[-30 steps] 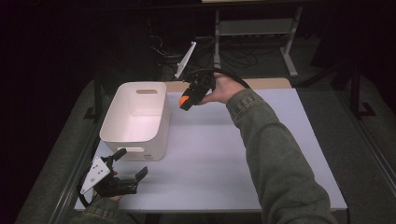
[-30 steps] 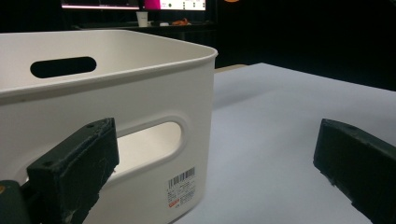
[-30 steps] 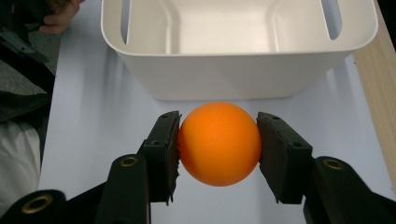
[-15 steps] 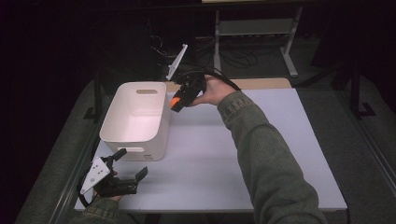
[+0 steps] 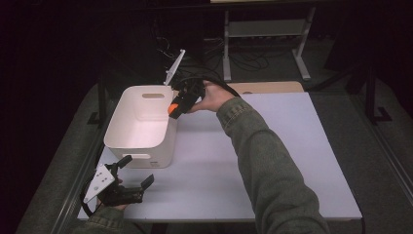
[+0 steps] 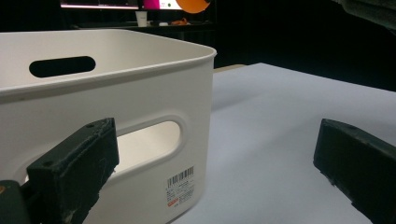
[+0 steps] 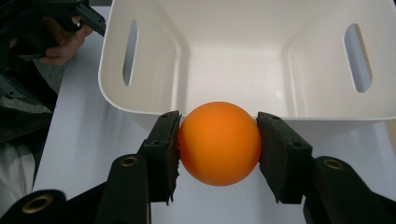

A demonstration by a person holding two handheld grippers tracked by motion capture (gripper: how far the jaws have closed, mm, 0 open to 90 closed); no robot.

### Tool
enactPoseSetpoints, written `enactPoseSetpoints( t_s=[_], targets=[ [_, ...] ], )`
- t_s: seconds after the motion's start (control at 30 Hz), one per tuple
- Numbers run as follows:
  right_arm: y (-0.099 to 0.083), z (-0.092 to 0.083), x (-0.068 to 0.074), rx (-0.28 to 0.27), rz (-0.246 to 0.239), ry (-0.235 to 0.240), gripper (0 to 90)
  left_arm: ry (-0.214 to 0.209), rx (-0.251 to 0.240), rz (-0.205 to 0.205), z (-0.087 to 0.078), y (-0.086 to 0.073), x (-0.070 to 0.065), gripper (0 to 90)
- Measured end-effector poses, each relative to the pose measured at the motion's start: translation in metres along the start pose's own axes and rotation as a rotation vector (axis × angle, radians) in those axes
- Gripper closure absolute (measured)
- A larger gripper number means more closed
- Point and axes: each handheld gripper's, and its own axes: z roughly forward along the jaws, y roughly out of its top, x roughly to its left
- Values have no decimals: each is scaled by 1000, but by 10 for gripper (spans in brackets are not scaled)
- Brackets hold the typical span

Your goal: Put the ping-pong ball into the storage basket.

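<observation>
Above the right rim of the white plastic rectangular bin with slotted handles [image 5: 141, 127], held aloft: a smooth orange ball [image 7: 219, 143], pinched between the two black padded jaws of the right gripper [image 5: 176, 106]. Seen along that gripper's own jaws, ball squarely between the pads, one pad pressed against each side, roughly centred along their length, bulging out a little above and below them. Beyond the ball, straight ahead, the bin's open interior, pale and bare. From the high view, orange spot [image 5: 172, 108] poised just at the bin's right wall, toward the far end, clear of the table. Carried by a hand [image 5: 213, 96] in a green-grey sleeve reaching in from the near right.

Near the front left corner of the white table top [image 5: 272, 161], the left gripper [image 5: 132, 176], resting low, just near of the bin's near wall. Jaws spread wide, nothing between them but bare table and a corner of the bin with its barcode sticker [image 6: 180, 185]. Ball also glimpsed at the top edge of the left gripper view [image 6: 194, 5], high beyond the bin.
</observation>
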Motion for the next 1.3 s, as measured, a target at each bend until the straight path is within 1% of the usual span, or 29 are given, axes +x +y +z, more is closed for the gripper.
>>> enactPoseSetpoints(
  t_s=[0.03, 0.13, 0.17, 0.27, 0.47, 0.87, 0.93, 1.13, 1.3],
  targets=[
    [1, 2, -1, -2, -7, 3, 502, 0, 0, 0, 0, 0, 0, 0],
    [4, 7, -1, -7, 0, 13, 502, 0, 0, 0, 0, 0, 0, 0],
    [5, 8, -2, -10, -7, 14, 502, 0, 0, 0, 0, 0, 0, 0],
    [9, 12, -2, -11, -6, 24, 502, -1, -1, 0, 0, 0, 0, 0],
    [14, 19, -3, -20, -12, 31, 502, -2, -2, 1, 0, 0, 0, 0],
    [19, 30, -6, -30, -13, 50, 502, -3, -2, 1, 0, 0, 0, 0],
    [19, 33, -6, -30, -22, 52, 502, -3, -3, 0, 0, 0, 0, 0],
    [22, 41, -7, -43, -23, 66, 502, -3, -3, 1, 0, 0, 0, 0],
    [24, 46, -7, -41, -28, 72, 502, -4, -3, 1, 0, 0, 0, 0]
  ],
)
